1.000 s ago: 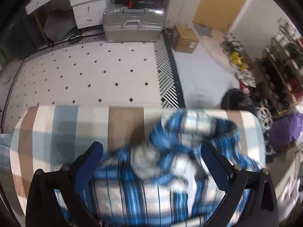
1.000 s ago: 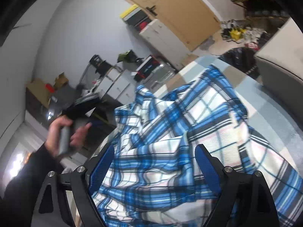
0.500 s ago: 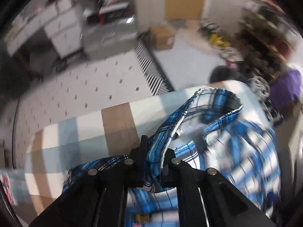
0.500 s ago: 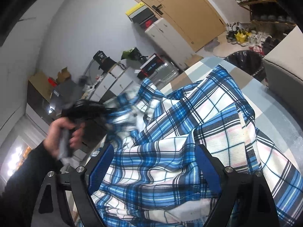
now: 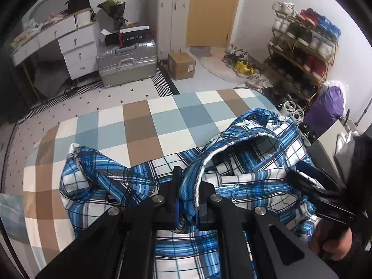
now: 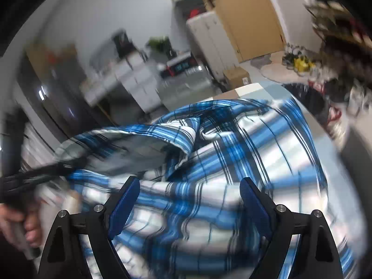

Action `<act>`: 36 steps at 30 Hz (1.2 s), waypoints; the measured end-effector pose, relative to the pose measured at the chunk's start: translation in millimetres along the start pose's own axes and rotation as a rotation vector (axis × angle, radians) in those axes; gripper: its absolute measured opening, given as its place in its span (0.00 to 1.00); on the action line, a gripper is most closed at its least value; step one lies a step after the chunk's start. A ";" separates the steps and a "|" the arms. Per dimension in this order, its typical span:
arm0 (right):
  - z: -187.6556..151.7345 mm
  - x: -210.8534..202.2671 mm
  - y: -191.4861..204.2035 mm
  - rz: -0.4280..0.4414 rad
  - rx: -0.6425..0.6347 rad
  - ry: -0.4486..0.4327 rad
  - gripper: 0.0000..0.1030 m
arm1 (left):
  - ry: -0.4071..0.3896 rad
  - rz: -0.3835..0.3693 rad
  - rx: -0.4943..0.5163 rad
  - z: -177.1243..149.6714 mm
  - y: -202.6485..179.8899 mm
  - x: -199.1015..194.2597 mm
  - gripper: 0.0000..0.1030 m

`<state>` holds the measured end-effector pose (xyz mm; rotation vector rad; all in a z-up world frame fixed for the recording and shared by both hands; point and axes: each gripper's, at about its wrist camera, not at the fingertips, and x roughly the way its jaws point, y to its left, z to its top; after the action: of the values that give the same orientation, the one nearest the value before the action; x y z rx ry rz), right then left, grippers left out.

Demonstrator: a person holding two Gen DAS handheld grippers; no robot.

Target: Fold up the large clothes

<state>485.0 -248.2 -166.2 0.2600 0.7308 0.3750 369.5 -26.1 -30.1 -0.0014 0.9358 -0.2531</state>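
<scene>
Bedroom floor tiles and a checked blue, brown and white bed cover [image 5: 148, 125] lie bare across the upper left. Open a second ago, the left hand-held gripper [image 5: 187, 200] now clamps a fold of the blue-and-white plaid shirt [image 5: 251, 174] at lower centre; the right hand-held gripper [image 6: 189, 200] hovers over it, jaws apart.
</scene>
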 end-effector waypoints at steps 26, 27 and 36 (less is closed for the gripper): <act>-94.0 -168.3 56.0 -0.034 -0.012 0.027 0.04 | 0.024 -0.210 -0.039 -147.4 -23.5 -74.2 0.04; -103.5 -161.2 50.3 -0.051 -0.007 0.061 0.04 | 0.066 -0.232 -0.070 -155.7 -20.9 -65.7 0.04; -163.1 -147.8 20.3 -0.045 0.072 0.326 0.34 | 0.241 -0.344 -0.144 -187.2 -11.3 -25.2 0.39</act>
<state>266.7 -275.6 -187.6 0.2528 1.0708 0.3521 203.8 -11.4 -120.3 -0.2712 1.1912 -0.5116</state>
